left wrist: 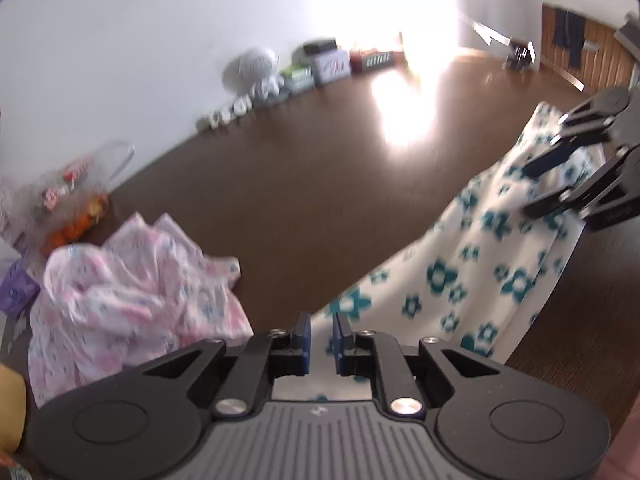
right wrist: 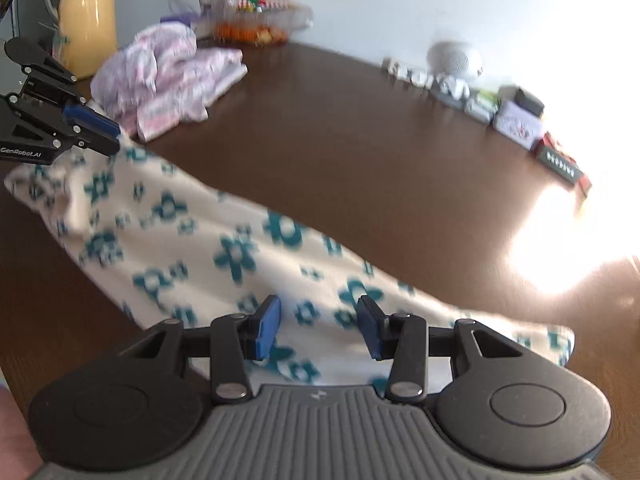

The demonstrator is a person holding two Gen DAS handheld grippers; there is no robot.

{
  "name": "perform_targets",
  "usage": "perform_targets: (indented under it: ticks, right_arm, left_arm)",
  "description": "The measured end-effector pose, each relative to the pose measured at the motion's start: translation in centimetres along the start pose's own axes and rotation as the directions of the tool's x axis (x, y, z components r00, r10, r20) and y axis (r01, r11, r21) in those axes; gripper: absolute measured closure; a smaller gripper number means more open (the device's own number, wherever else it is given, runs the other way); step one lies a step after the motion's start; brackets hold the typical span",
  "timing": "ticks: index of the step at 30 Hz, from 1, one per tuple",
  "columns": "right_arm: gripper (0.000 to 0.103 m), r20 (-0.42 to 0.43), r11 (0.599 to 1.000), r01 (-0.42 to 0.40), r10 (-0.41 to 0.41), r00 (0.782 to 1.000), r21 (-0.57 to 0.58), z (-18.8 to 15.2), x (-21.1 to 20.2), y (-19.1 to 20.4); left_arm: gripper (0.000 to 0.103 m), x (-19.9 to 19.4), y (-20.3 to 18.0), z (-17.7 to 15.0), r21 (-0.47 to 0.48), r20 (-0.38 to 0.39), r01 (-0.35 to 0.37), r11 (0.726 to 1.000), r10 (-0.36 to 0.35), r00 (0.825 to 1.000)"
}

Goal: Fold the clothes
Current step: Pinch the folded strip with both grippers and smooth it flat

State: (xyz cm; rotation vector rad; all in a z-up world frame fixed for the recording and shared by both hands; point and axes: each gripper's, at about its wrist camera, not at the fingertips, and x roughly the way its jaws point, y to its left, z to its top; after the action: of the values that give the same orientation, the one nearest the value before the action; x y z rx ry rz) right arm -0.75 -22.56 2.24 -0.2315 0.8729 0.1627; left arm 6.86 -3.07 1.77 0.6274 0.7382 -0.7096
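Gripping the white fleece garment with teal flowers (right wrist: 224,240) at nine o'clock, the left claw (left wrist: 321,334) pinches it; the right claw (right wrist: 318,326), spread, should close squarely on its hem.

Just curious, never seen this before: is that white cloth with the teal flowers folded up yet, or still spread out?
Still spread out: the flowered cloth lies as one long strip across the table, stretched between the left gripper and the right gripper.

Left gripper (left wrist: 321,334) fingers narrowed; right gripper (right wrist: 318,326) spread.
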Motion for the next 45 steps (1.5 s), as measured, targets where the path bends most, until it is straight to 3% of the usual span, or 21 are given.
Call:
perform_targets:
  ticks: [2, 5, 11, 14, 17, 21, 26, 33, 36, 40, 42, 45]
  right_arm:
    - [0.061, -0.005, 0.999, -0.018, 0.018, 1.0, 0.05, -1.7, -0.5, -1.1]
    - [0.061, 0.014, 0.987, -0.062, 0.061, 0.998, 0.151, -3.9, -1.4, -2.5]
    - [0.061, 0.074, 0.984, -0.072, 0.061, 0.995, 0.165, -5.1, -3.7, -3.3]
    - [0.061, 0.151, 0.982, -0.009, -0.019, 0.988, 0.186, -4.2, -5.7, -4.8]
    - [0.062, 0.185, 0.979, 0.06, -0.097, 0.978, 0.195, -3.0, -5.2, -6.3]
    - [0.074, 0.114, 0.983, 0.077, -0.097, 0.989, 0.166, -3.4, -2.4, -6.7]
    - [0.073, 0.097, 0.971, 0.058, -0.083, 0.992, 0.233, -6.2, -1.9, -8.3]
    - [0.067, 0.126, 0.965, 0.031, -0.066, 0.99, 0.26, -7.1, -1.8, -8.6]
    - [0.066, 0.131, 0.969, 0.022, -0.056, 0.99, 0.245, -6.6, -1.8, -7.6]
    - [0.066, 0.137, 0.974, 0.01, -0.042, 0.99, 0.224, -5.8, -1.9, -6.3]
    - [0.066, 0.14, 0.977, 0.004, -0.035, 0.99, 0.214, -5.4, -1.9, -5.6]
    - [0.066, 0.144, 0.98, -0.005, -0.024, 0.989, 0.199, -4.9, -1.9, -4.7]
  left_arm:
    - [0.091, 1.3, 0.7, -1.3, -0.065, -0.038, -0.014, 0.998, 0.011, 0.999]
    - [0.091, 1.4, 1.8, -2.1, -0.16, -0.028, -0.008, 0.987, 0.004, 1.0]
    - [0.09, 0.3, 1.7, -1.6, -0.162, -0.014, -0.039, 0.986, 0.037, 0.999]
    - [0.086, -1.2, 1.4, -1.3, -0.171, 0.033, -0.058, 0.984, 0.064, 0.997]
    - [0.086, -1.4, 0.7, -0.8, -0.167, 0.049, -0.059, 0.984, 0.069, 0.996]
    - [0.084, 0.2, 0.5, -1.6, -0.172, -0.014, -0.1, 0.98, 0.099, 0.995]
    - [0.084, 0.8, 2.2, -3.1, -0.249, -0.027, -0.085, 0.965, 0.081, 0.996]
    - [0.083, 0.5, 2.1, -3.1, -0.232, -0.015, -0.086, 0.969, 0.085, 0.996]
    - [0.081, -1.8, 1.4, -2.6, -0.206, 0.051, -0.083, 0.975, 0.096, 0.994]
    - [0.08, -3.4, -1.2, -1.9, -0.116, 0.095, -0.02, 0.993, 0.031, 0.995]
    - [0.077, -3.0, -2.2, -2.1, -0.078, 0.07, -0.024, 0.997, 0.029, 0.997]
    - [0.077, -2.0, -1.8, -3.4, -0.104, 0.031, -0.047, 0.993, 0.05, 0.998]
